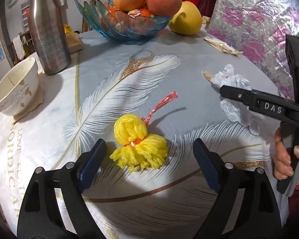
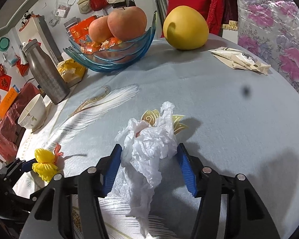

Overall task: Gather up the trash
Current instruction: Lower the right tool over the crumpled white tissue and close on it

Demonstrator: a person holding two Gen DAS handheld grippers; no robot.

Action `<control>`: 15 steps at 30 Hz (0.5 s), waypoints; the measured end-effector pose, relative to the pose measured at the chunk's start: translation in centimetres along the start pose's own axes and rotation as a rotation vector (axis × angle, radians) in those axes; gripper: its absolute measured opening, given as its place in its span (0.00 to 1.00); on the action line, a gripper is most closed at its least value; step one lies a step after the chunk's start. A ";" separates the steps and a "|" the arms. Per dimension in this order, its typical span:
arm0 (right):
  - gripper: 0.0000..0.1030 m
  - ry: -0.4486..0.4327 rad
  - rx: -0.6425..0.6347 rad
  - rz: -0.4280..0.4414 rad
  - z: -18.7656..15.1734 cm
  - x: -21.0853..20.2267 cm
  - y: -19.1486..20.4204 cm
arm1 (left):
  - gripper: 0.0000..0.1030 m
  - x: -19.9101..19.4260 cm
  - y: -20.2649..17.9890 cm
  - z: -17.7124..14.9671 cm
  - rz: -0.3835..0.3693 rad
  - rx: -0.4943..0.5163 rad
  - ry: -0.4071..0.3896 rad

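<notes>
A yellow foam fruit net (image 1: 138,142) with a red plastic strip (image 1: 161,104) lies on the tablecloth just ahead of my left gripper (image 1: 149,154), whose jaws are open on either side of its near end. It also shows in the right wrist view (image 2: 44,163). A crumpled white tissue (image 2: 149,149) lies between the open jaws of my right gripper (image 2: 149,166); the pads stand close to its sides. The tissue (image 1: 231,79) and right gripper also show in the left wrist view. A crumpled beige wrapper (image 2: 241,59) lies at the far right.
A blue glass fruit bowl (image 1: 127,26) with apples, a yellow pomelo (image 1: 186,19), a steel bottle (image 1: 47,31) and a white bowl (image 1: 15,88) stand along the far and left sides. A floral foil wall (image 1: 265,20) borders the right.
</notes>
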State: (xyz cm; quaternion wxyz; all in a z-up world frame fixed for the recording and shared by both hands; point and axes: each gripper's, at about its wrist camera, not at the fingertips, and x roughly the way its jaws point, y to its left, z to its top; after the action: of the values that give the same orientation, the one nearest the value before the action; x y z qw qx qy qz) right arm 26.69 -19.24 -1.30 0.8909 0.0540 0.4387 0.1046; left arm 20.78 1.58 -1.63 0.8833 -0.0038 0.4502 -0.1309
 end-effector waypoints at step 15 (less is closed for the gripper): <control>0.33 -0.005 0.012 -0.044 0.1 0.0 -0.2 | 0.80 0.0 1.1 0.4 0.119 -0.086 -0.014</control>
State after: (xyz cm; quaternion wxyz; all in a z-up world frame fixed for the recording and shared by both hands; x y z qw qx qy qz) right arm 26.75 -19.47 -1.29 0.8937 0.0500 0.4383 0.0820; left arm 21.34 2.59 -1.55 0.8916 -0.0160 0.4488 -0.0584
